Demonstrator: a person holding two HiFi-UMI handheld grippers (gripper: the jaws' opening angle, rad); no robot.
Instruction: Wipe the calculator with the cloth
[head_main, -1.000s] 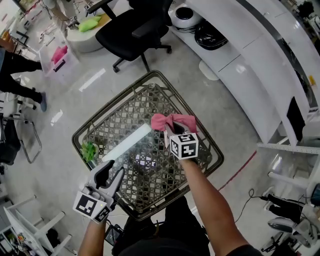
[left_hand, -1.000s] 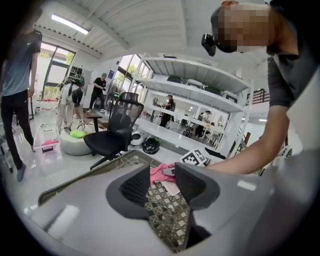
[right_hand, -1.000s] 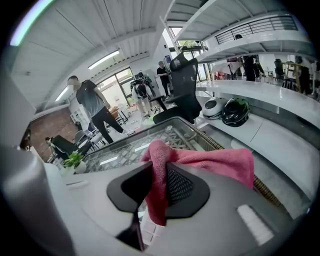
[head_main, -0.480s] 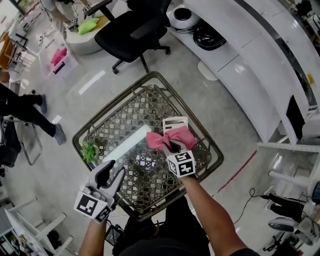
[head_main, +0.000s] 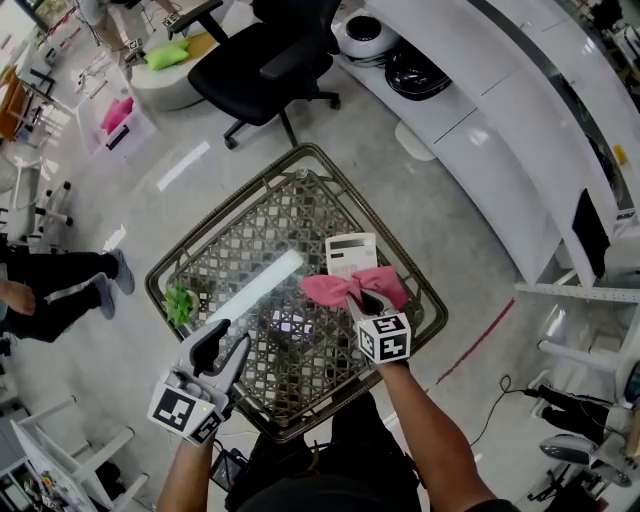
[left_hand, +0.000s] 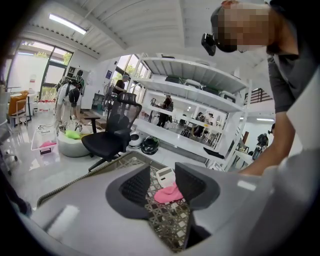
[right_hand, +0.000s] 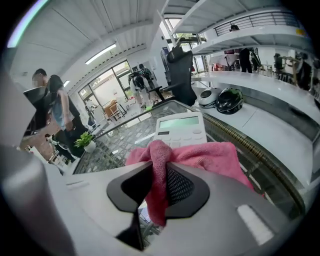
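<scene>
Pink cloth (right_hand: 215, 157) is pinched in the right gripper's (right_hand: 159, 186) closed jaws, one fold hanging down between the pads; only the right gripper view shows this grip. From the head view, the cloth bunches over the white calculator's (head_main: 350, 252) 6 o'clock edge on the wicker table (head_main: 250, 225). Left gripper (left_hand: 162, 186) is at the table's 7 o'clock, jaws spread, nothing between them. Its own view frames calculator and cloth through the gap, well apart from it. Green plant (head_main: 180, 303) at 9 o'clock.

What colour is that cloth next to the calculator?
The cloth is pink, and it shows best in the right gripper view.
</scene>
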